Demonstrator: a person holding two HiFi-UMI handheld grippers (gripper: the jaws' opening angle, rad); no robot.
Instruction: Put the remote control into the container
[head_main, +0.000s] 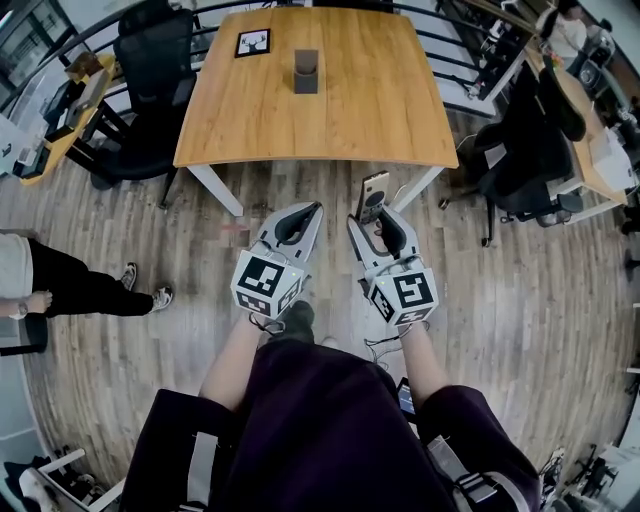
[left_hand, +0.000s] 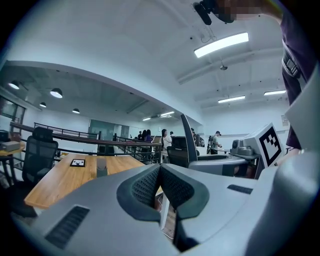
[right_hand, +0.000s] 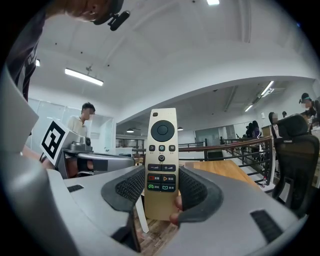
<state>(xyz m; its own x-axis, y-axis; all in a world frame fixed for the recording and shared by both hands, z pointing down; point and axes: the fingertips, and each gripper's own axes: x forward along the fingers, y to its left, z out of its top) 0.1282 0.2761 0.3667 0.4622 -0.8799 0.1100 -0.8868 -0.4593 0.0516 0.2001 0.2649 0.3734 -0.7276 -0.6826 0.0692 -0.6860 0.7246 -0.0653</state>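
Observation:
A pale gold remote control stands upright between the jaws of my right gripper, which is shut on its lower half; in the right gripper view the remote control faces the camera with its buttons, both pads against its edges. My left gripper is beside it, shut with nothing in it, its pads meeting. Both are held over the floor, short of the wooden table. A small grey container stands upright on the table's far middle and also shows in the left gripper view as the container.
A framed marker card lies left of the container. Black office chairs stand at the table's left and right. A person's legs reach in from the left. White table legs stand near the front edge.

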